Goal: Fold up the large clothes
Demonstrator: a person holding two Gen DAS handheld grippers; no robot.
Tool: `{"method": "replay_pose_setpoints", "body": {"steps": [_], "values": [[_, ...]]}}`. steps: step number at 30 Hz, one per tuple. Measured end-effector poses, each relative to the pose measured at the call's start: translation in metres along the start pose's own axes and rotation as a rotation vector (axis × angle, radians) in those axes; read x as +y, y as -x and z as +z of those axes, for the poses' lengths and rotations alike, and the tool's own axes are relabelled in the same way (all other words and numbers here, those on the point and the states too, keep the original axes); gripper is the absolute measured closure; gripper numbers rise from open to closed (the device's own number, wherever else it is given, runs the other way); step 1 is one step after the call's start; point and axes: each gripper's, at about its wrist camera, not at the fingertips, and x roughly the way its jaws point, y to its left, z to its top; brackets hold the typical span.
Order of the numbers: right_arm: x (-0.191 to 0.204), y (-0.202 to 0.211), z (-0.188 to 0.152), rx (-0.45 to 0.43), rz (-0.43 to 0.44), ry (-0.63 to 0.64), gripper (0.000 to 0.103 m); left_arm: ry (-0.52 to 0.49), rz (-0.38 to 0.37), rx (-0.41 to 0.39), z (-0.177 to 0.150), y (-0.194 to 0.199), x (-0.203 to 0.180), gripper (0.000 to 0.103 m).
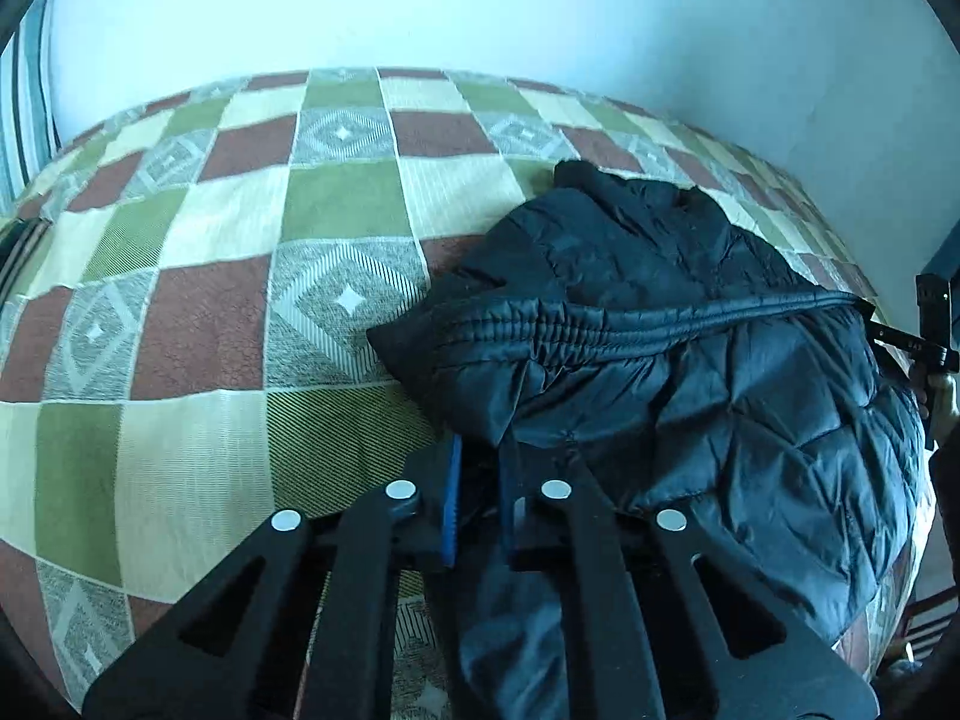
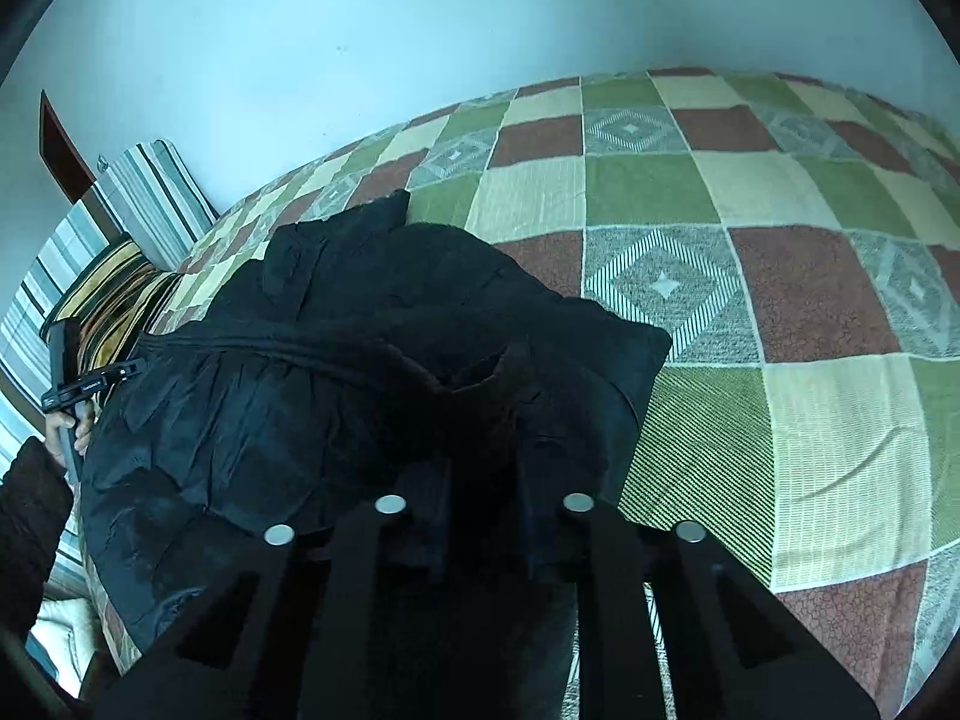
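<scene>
A black quilted puffer jacket (image 1: pixel 690 360) lies bunched on a checked bedspread (image 1: pixel 240 240); its elastic hem runs across the top. My left gripper (image 1: pixel 480 480) is shut on the jacket's near edge, blue pads pinching the fabric. In the right wrist view the same jacket (image 2: pixel 336 396) fills the left and centre. My right gripper (image 2: pixel 483 516) is shut on its near edge, fabric bunched between the fingers. The right gripper's body shows at the far right in the left view (image 1: pixel 933 324), and the left gripper shows at the far left in the right view (image 2: pixel 72 372).
The bedspread (image 2: pixel 780 240) stretches out flat beside the jacket. Striped pillows (image 2: pixel 144 192) lie at the head of the bed, against a pale wall (image 2: pixel 360 30). The person's sleeved arm (image 2: pixel 30 516) is at the left edge.
</scene>
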Motion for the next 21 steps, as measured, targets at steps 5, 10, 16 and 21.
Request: {"method": "replay_pose_setpoints", "body": {"steps": [5,10,16,21], "values": [[0.016,0.023,0.007,-0.067,-0.030,0.032,0.091,-0.020,0.045,-0.068,0.006,0.026,-0.012,0.096],[0.027,0.044,0.025,-0.152,-0.055,0.045,0.091,-0.041,0.095,-0.123,0.027,0.046,-0.026,0.097],[0.028,0.034,0.066,-0.206,-0.099,0.010,0.091,-0.016,0.187,-0.141,0.074,0.032,-0.029,0.097],[0.022,0.004,0.103,-0.204,-0.163,-0.027,0.091,0.006,0.262,-0.134,0.112,0.004,-0.028,0.097]]}}
